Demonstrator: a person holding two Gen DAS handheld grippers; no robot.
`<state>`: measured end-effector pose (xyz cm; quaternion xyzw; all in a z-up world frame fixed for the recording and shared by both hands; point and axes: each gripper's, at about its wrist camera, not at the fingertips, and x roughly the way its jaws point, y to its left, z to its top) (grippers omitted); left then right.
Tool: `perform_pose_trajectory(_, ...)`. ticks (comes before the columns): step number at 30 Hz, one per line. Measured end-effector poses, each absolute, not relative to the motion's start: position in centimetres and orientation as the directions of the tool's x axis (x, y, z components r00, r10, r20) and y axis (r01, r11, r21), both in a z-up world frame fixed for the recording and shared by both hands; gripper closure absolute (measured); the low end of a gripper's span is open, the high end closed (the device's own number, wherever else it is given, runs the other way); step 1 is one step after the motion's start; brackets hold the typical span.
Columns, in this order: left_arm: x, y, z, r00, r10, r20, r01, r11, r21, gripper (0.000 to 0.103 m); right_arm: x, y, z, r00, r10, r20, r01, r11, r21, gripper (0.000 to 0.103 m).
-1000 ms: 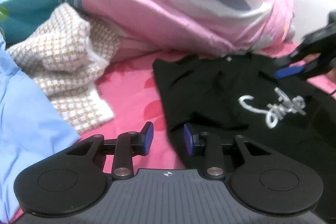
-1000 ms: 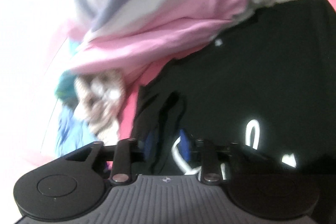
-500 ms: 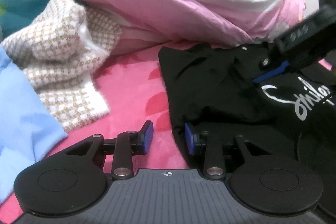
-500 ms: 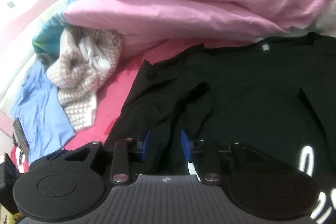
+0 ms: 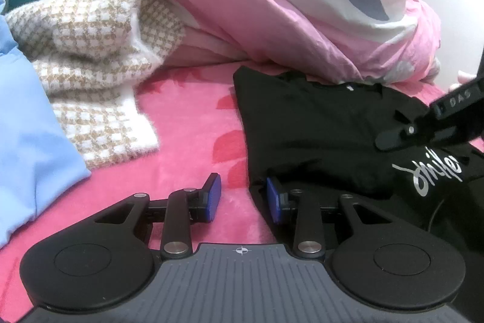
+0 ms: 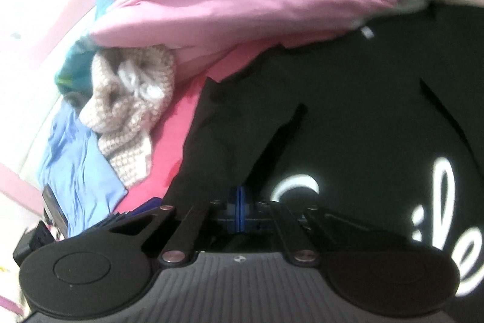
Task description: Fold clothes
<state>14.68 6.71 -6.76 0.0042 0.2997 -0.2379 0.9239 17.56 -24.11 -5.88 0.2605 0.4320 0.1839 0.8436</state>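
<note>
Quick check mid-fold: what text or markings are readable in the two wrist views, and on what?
"Smile" style white script, first letter unclear, on the black T-shirt.
"DAS" in faint grey letters on the right tongs, on their body.
Small white neck tag on the shirt: too small to read.

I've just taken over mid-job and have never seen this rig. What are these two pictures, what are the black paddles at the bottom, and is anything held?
Each picture comes from a camera on a hand-held gripper, looking along its two jaws; the black parts at the bottom are the gripper itself. The left view shows the left gripper open, holding nothing, at the edge of a black shirt on a pink bed. A knit, a blue garment and a quilt lie beyond. The right view shows the right gripper: its jaws have just closed, seemingly pinching a fold of the shirt.
</note>
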Motion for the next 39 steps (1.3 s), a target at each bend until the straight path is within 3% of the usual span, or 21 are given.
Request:
perform_pose_trajectory(5, 14.8, 6.9, -6.8, 0.705, -0.44, -0.557, 0.441, 0.886, -0.142, 0.07, 17.9, -25.1, -7.4, 0.548, 0.533, -0.645, -0.004, 0.772, 0.635, 0.103)
perform_pose_trajectory(10, 14.9, 7.1, -6.8, 0.701, -0.45, -0.552, 0.439, 0.883, -0.162, 0.07, 15.4, -25.6, -3.1, 0.581, 0.497, -0.645, -0.076, 0.822, 0.564, 0.101)
perform_pose_trajectory(16, 15.2, 8.2, -6.6, 0.683, -0.486, -0.546, 0.434, 0.871, -0.231, 0.07, 5.9, -29.0, 8.5, 0.762, 0.325, -0.561, -0.226, 0.944, 0.24, 0.101)
perform_pose_trajectory(18, 15.2, 8.7, -6.4, 0.674, -0.499, -0.545, 0.431, 0.864, -0.258, 0.07, 3.7, -29.3, 11.3, 0.765, 0.263, -0.588, -0.247, 0.963, 0.109, 0.099)
perform_pose_trajectory(20, 15.0, 9.1, -6.1, 0.668, -0.504, -0.547, 0.43, 0.862, -0.269, 0.071, 3.0, -28.8, 12.1, 0.732, 0.236, -0.639, -0.272, 0.961, 0.042, 0.091)
perform_pose_trajectory(22, 14.7, 9.3, -5.9, 0.669, -0.496, -0.554, 0.429, 0.866, -0.258, 0.071, 3.8, -27.2, 10.7, 0.685, 0.228, -0.691, -0.299, 0.954, 0.018, 0.083)
perform_pose_trajectory(28, 14.2, 9.3, -5.9, 0.682, -0.465, -0.565, 0.412, 0.882, -0.229, 0.071, 8.2, -17.9, 0.6, 0.601, 0.25, -0.759, -0.479, 0.873, -0.092, 0.083)
perform_pose_trajectory(34, 13.9, 9.6, -5.7, 0.692, -0.491, -0.53, 0.43, 0.869, -0.244, 0.071, 7.4, -11.1, -4.3, 0.765, 0.171, -0.621, -0.549, 0.677, -0.49, 0.083)
perform_pose_trajectory(39, 14.7, 8.9, -6.0, 0.683, -0.49, -0.542, 0.419, 0.87, -0.259, 0.071, 7.4, -9.4, -6.4, 0.8, 0.141, -0.583, -0.556, 0.542, -0.631, 0.083)
